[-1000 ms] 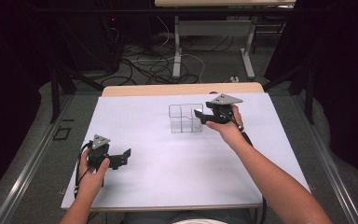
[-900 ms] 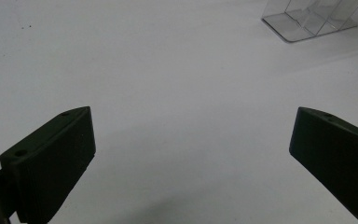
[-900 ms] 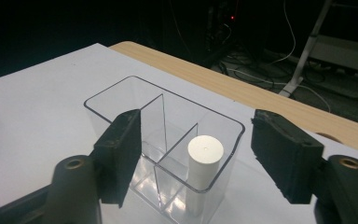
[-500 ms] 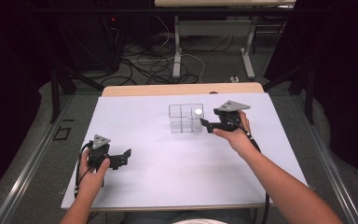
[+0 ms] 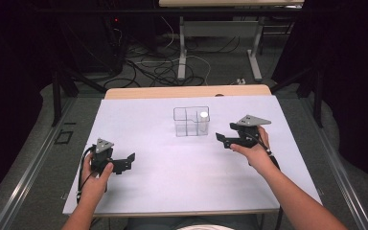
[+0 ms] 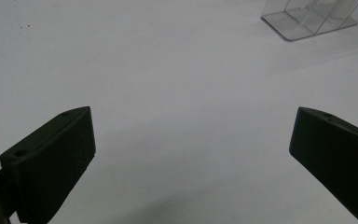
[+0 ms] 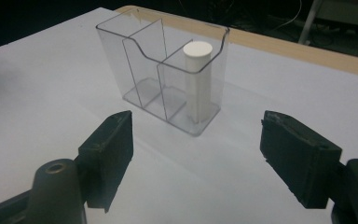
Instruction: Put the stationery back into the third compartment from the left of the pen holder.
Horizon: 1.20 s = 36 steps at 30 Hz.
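Note:
A clear plastic box (image 5: 187, 122) with several compartments stands on the white tabletop (image 5: 172, 182), past its middle. A white cylinder (image 5: 203, 119) stands upright in its right-hand compartment. My right gripper (image 5: 224, 135) hovers just right of the box, apart from it. In the right gripper view the box (image 7: 140, 60) and cylinder (image 7: 198, 79) lie ahead of the right gripper (image 7: 196, 122). Its jaws have just been opening and nothing is between them. My left gripper (image 5: 127, 162) rests open at the near left; in the left gripper view it (image 6: 193, 116) frames bare table, with the box (image 6: 307, 16) far off.
A wooden strip (image 5: 187, 91) runs along the table's far edge. Beyond it, cables (image 5: 158, 67) and the metal legs (image 5: 182, 48) of another table sit on the dark floor. Both forearms come in from the near edge.
The right gripper has drawn back from the box toward the right and nearer side, leaving the white cylinder standing in the compartment. Its jaws stand wider. The left gripper has stayed put.

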Each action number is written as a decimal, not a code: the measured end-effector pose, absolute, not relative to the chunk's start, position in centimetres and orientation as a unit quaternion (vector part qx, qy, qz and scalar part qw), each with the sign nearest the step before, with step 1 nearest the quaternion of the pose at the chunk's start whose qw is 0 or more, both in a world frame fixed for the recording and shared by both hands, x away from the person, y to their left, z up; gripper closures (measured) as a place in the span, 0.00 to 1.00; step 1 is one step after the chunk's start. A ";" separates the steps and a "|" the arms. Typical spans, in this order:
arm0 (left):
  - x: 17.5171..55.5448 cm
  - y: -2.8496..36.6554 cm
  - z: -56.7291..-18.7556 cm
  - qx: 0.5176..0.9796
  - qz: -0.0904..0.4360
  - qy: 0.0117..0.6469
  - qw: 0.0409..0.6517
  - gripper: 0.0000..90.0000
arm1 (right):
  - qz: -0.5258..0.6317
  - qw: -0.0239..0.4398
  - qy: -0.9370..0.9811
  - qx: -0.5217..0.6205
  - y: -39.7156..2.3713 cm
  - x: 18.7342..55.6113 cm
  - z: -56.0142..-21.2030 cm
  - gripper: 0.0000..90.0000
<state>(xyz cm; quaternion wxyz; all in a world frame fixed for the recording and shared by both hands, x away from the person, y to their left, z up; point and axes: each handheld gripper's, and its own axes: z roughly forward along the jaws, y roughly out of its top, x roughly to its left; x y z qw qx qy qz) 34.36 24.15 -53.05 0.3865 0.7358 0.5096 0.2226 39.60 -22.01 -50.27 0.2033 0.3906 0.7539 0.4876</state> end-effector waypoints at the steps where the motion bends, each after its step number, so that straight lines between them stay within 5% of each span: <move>1: 34.4 24.1 -53.0 0.736 0.223 0.509 0.386 0.00 | 0.487 0.196 0.751 0.400 -22.2 39.3 -50.4 0.28; 36: 34.3 24.1 -52.9 0.735 0.224 0.510 0.386 0.00 | 0.454 0.221 0.732 0.458 -31.5 36.4 -53.9 0.17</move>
